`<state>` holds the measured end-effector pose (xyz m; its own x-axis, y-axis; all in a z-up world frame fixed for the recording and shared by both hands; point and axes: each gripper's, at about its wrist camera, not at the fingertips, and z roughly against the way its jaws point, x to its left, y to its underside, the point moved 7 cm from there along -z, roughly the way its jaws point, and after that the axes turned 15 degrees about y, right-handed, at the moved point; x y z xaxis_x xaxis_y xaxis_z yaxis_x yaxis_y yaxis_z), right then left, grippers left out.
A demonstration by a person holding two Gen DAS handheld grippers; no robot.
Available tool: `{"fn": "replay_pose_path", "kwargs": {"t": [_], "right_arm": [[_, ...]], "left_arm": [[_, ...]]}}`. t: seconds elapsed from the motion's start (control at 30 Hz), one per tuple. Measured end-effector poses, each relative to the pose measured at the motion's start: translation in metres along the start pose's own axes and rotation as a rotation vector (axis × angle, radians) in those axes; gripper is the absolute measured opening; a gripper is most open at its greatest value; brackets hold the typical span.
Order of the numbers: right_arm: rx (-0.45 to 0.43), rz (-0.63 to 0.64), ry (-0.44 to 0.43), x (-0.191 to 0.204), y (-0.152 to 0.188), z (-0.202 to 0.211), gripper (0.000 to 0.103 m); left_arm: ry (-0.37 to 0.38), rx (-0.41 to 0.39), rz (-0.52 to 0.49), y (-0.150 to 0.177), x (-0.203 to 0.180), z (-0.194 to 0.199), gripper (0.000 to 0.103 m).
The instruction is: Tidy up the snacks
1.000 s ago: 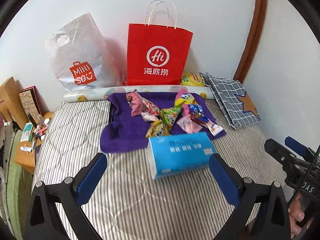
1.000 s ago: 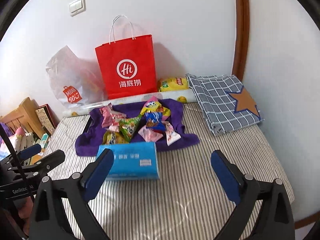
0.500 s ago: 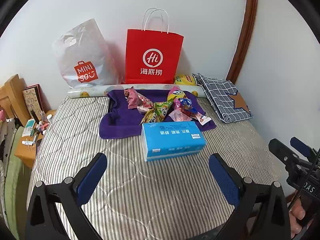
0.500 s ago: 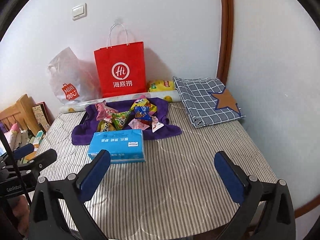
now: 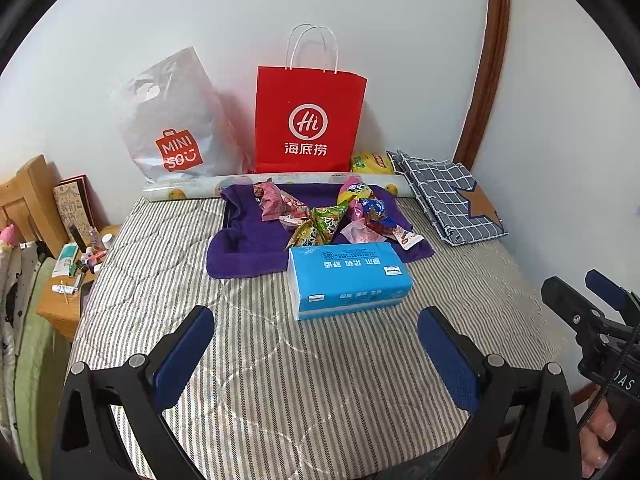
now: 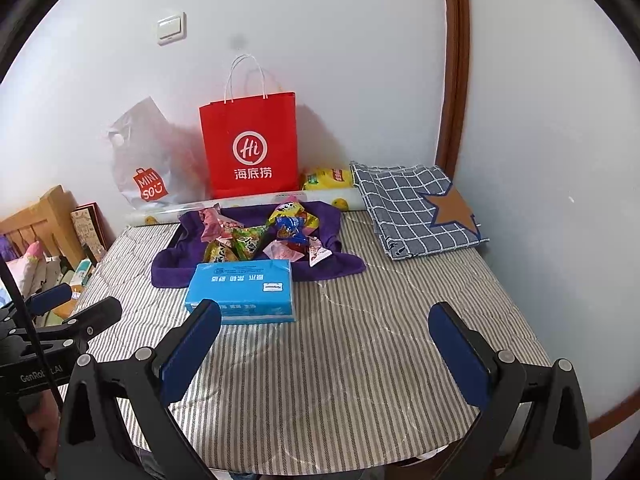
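Note:
Several colourful snack packets [image 5: 328, 216] [image 6: 260, 236] lie heaped on a purple towel [image 5: 244, 240] [image 6: 172, 264] at the back of a striped mattress [image 5: 280, 360] [image 6: 360, 340]. A blue tissue pack [image 5: 348, 276] [image 6: 244, 288] sits just in front of the heap. My left gripper [image 5: 316, 344] hangs open over the near mattress, well short of the pack, holding nothing. My right gripper [image 6: 324, 336] is open too and holds nothing, its left finger [image 6: 192, 348] overlapping the pack's near edge in view. Each gripper shows at the side of the other's view.
A red paper bag [image 5: 310, 120] [image 6: 250, 146] and a grey plastic bag [image 5: 172, 128] [image 6: 144, 160] lean on the back wall, a patterned roll [image 5: 280, 184] before them. A yellow packet [image 5: 372, 162] and folded checked cloth [image 5: 448, 200] [image 6: 416, 208] lie back right. A cluttered wooden nightstand [image 5: 60, 280] stands left.
Both grippers have drawn back from the snacks, so the heap, tissue pack and bags look smaller and farther. The right jaws opened slightly wider.

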<state>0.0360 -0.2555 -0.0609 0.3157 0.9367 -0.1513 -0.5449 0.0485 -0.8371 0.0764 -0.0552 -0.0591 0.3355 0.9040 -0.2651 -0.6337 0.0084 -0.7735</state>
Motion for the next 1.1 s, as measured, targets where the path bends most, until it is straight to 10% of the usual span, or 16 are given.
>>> {"fn": "replay_pose_path", "kwargs": {"t": [1.1], "right_arm": [[-0.006,-0.007,-0.006,-0.0028,0.0014,0.0065,0.102]], "left_arm": [[0.000,-0.008,-0.003,0.0009,-0.0016,0.0049,0.103]]}}
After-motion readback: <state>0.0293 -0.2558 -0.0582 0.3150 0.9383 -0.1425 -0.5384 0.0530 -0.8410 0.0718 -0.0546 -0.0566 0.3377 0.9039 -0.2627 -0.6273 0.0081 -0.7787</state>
